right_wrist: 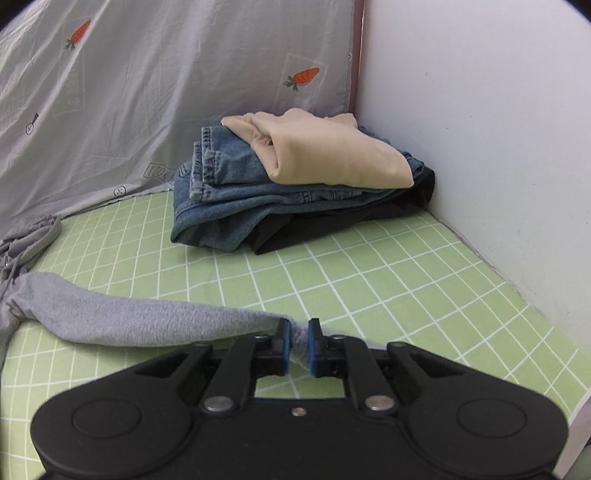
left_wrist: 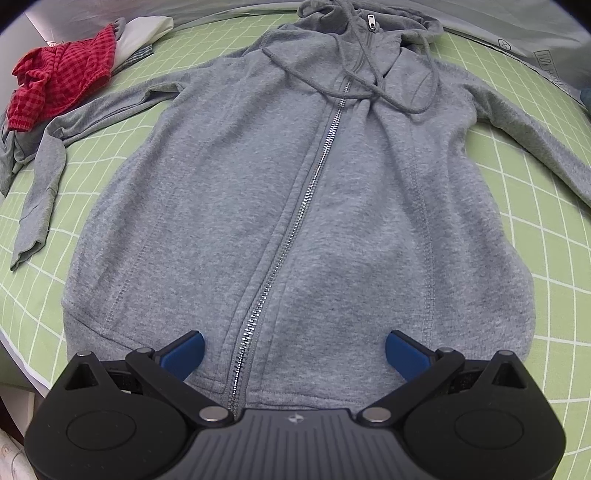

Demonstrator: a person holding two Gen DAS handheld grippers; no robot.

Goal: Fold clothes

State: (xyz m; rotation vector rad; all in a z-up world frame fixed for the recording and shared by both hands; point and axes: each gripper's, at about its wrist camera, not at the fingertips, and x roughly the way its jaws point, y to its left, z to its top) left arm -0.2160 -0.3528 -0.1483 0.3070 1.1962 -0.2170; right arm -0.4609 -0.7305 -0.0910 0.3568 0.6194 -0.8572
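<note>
On green grid sheet [left_wrist: 535, 206], gray hoodie [left_wrist: 258, 192] flat, left fingers [left_wrist: 184, 350] apart above hem, right fingers [right_wrist: 285, 347] clamped on sleeve [right_wrist: 147, 314].

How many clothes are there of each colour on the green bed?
Grey: 1, the hoodie, its sleeve pinched in the right tool
Red: 1, the checked piece
White: 1, the cloth behind it
Blue: 1, the jeans
Beige: 1, the top of the pile
Black: 1, the bottom of the pile
Total: 6
</note>
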